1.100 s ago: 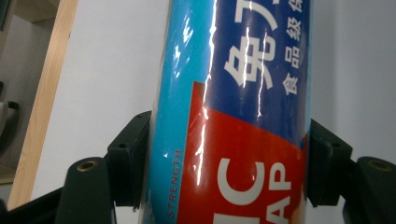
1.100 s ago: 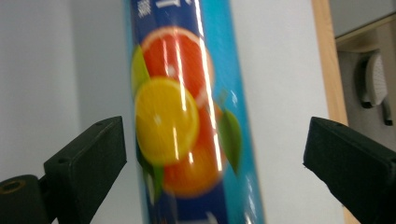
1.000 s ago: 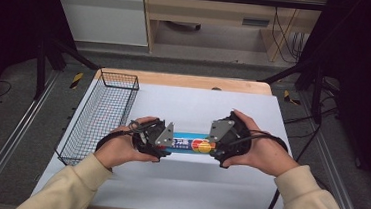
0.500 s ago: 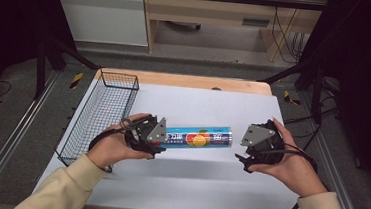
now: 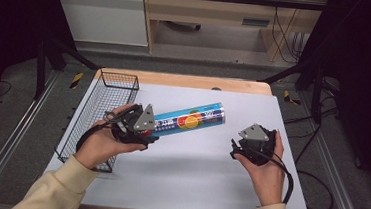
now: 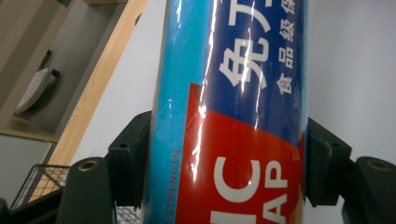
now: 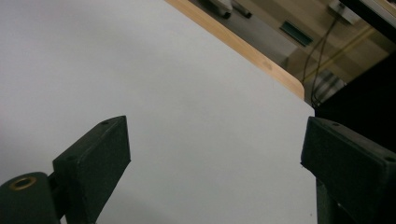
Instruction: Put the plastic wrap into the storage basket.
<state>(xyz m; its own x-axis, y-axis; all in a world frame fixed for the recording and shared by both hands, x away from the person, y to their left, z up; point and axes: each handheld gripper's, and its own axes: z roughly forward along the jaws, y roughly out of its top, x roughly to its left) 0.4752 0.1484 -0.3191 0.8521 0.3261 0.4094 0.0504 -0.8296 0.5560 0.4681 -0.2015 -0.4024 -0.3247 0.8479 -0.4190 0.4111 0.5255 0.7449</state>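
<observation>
gripping glossy blue cylindrical tube [image 5: 188, 120]

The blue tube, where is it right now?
In the high view the blue tube sits left of centre, clamped at one end by the left gripper, just right of the wire basket.

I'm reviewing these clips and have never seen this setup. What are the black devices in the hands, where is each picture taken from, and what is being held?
A person sits at a white table holding a hand-operated two-jaw gripper in each hand. One camera looks down from above; the other two ride on the grippers, looking along their black jaws. The left gripper is shut on a blue cling-wrap tube, lifted and tilted; its own view shows the pads pressing the tube. The right gripper is open, with nothing between its jaws, though they have just been closing a little. A wire basket stands at the table's left.
</observation>
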